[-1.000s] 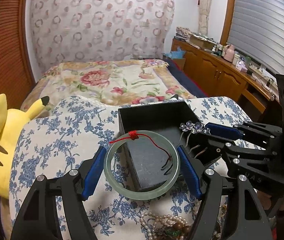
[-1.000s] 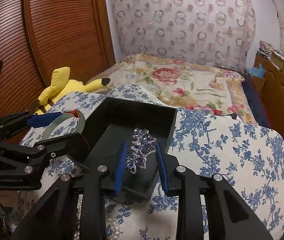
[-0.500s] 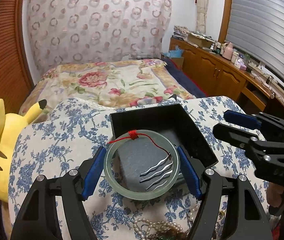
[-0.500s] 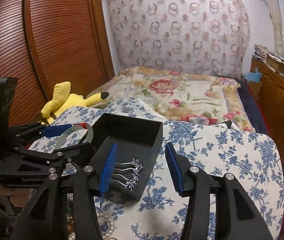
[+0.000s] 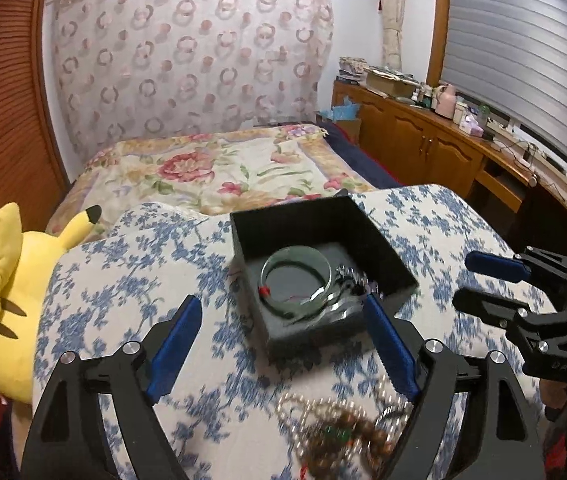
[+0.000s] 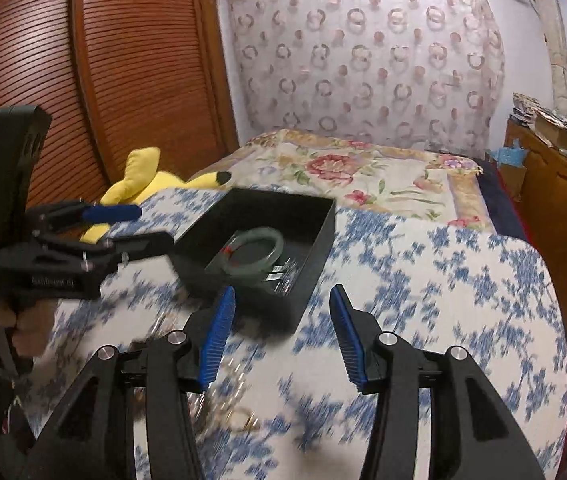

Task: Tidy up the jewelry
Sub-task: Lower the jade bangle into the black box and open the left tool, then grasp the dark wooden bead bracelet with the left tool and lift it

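A pale green bangle [image 5: 295,251] with a red thread lies flat inside the black box [image 5: 299,228], partly over a silver hair comb [image 5: 347,292]. My left gripper [image 5: 281,304] hovers just in front of the box. Its jaws are opening, with nothing pressed between the blue pads. In the right wrist view the bangle [image 6: 279,246] and comb [image 6: 283,272] lie in the same box [image 6: 243,208]. My right gripper [image 6: 282,292] stands open and bare before the box's near corner. It also shows at the right edge of the left wrist view, as the right gripper [image 5: 495,276].
The box stands on a table with a blue-flowered cloth [image 5: 143,280]. A heap of pearl and bead necklaces [image 5: 335,432] lies near the front edge. A yellow plush toy [image 5: 7,292] sits at the left, a bed [image 5: 223,172] lies beyond, and wooden cabinets [image 5: 423,140] line the right.
The left gripper let go of the bangle, which now lies in the box, and drew back. The right gripper dropped the comb into the box, opened and pulled away.
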The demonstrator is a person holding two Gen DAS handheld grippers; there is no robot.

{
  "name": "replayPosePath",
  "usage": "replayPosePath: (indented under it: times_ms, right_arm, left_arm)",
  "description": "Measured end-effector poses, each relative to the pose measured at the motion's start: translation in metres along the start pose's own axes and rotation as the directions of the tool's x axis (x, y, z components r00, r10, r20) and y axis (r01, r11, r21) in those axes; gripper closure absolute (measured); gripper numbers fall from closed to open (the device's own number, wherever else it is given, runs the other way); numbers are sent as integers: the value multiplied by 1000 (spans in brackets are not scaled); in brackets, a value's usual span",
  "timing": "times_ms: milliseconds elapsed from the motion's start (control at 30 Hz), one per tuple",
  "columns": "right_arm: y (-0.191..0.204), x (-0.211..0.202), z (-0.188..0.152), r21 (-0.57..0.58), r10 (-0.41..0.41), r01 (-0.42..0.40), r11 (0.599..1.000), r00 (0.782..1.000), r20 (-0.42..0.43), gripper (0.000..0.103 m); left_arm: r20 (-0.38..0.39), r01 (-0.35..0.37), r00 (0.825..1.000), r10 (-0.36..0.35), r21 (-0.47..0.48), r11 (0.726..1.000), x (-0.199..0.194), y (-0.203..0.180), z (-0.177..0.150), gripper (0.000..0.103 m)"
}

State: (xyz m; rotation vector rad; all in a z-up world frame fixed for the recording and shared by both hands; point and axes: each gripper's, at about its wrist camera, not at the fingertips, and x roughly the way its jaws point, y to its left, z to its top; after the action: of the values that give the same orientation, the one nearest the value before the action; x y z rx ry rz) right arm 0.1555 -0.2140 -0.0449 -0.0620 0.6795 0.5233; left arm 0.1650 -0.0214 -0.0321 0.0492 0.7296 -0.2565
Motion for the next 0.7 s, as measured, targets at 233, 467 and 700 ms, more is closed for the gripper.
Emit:
replayPosePath:
  times_ms: [233, 467, 700]
  right_arm:
    - [34, -6, -35, -70, 47, -50, 996, 998, -50, 51]
    - [63, -3, -57, -143, 76, -90, 986, 992, -102, 38]
    - [77, -1, -69, -206, 57, -85, 975, 989, -139, 34]
  left_arm:
    - [-1, -3, 1000, 3, 10, 1000, -19, 7, -30, 15]
    - [-35, 3, 999, -4, -25, 1000, -25, 18, -67, 12]
    - [-89, -4, 996, 0, -47, 999, -21, 26, -96, 11]
